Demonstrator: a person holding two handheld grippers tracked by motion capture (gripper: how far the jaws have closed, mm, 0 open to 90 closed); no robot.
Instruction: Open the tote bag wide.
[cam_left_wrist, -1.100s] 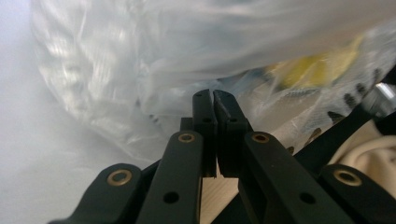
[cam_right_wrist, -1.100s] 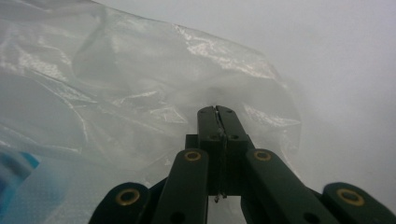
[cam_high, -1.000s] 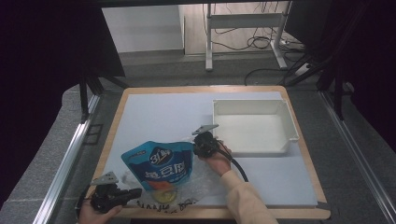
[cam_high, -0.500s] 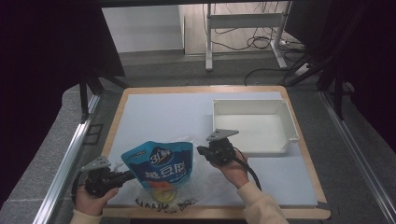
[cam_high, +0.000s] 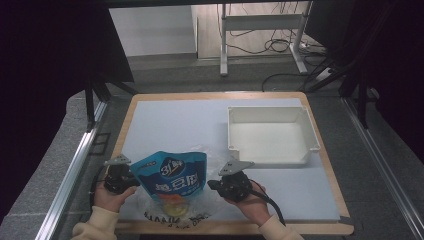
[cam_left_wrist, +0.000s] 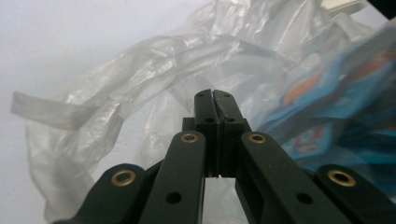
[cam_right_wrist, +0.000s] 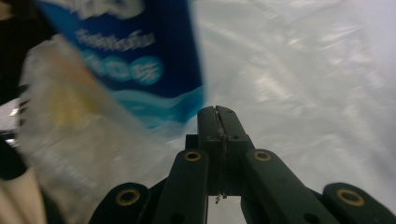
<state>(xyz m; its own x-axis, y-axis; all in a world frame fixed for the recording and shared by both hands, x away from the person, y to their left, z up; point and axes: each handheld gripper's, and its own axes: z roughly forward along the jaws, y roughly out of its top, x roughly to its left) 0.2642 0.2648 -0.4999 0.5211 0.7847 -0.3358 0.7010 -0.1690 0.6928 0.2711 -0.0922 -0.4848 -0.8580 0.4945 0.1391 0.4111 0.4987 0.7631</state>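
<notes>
A blue stand-up pouch (cam_high: 172, 175) with white lettering sits inside a crumpled clear plastic bag (cam_high: 170, 210) near the table's front edge. My left gripper (cam_high: 131, 181) is at the pouch's left side and my right gripper (cam_high: 212, 185) at its right, both pointing inward at the bag. In the left gripper view the jaws (cam_left_wrist: 214, 93) are pressed together against the bag's film (cam_left_wrist: 116, 93), with the pouch (cam_left_wrist: 336, 102) to the right. The right gripper (cam_right_wrist: 217, 109) is likewise shut, with the pouch (cam_right_wrist: 140, 56) blurred ahead on the left. Whether either pinches a fold of film I cannot tell.
An empty white tray (cam_high: 270, 160) stands at the back right of the pale blue mat (cam_high: 175, 120). The mat lies on a wooden board (cam_high: 330, 175) with dark floor around it. A cable (cam_high: 270, 207) trails from the right gripper toward the front edge.
The right gripper has come from the pouch's upper right corner toward the front edge, beside the pouch. The left gripper has moved away from the front edge, up to the pouch's left side.
</notes>
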